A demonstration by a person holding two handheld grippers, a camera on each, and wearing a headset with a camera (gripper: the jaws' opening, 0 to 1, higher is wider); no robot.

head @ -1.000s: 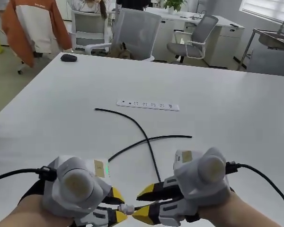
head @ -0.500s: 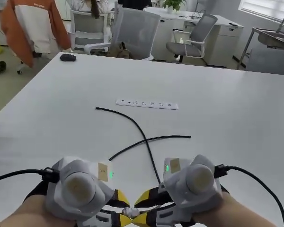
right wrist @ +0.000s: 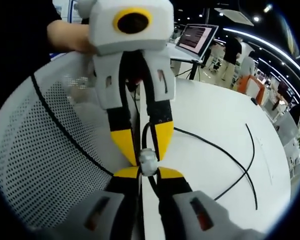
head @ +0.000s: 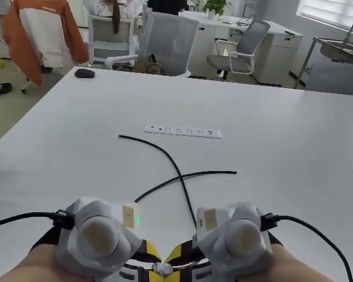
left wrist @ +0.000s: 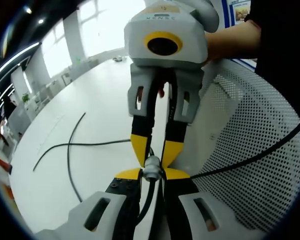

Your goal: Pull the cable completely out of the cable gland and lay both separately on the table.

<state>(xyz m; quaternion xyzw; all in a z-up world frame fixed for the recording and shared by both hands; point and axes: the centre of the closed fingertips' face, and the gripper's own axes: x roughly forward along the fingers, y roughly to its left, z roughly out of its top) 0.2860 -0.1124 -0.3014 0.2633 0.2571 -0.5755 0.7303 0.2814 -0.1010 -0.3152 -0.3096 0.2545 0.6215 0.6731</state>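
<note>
Head view, cable gland (head: 160, 269) — axis left-right

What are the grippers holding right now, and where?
The left gripper and right gripper both pinch the cable gland between their tips, from opposite ends. The cable runs back from it between the left gripper's jaws.

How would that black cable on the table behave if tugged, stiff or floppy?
Probably floppy: the black cable lies in loose curves on the white table. Likely light, being so thin, so it should drag and snake rather than roll. Where it enters the cable gland it may stick.
</note>
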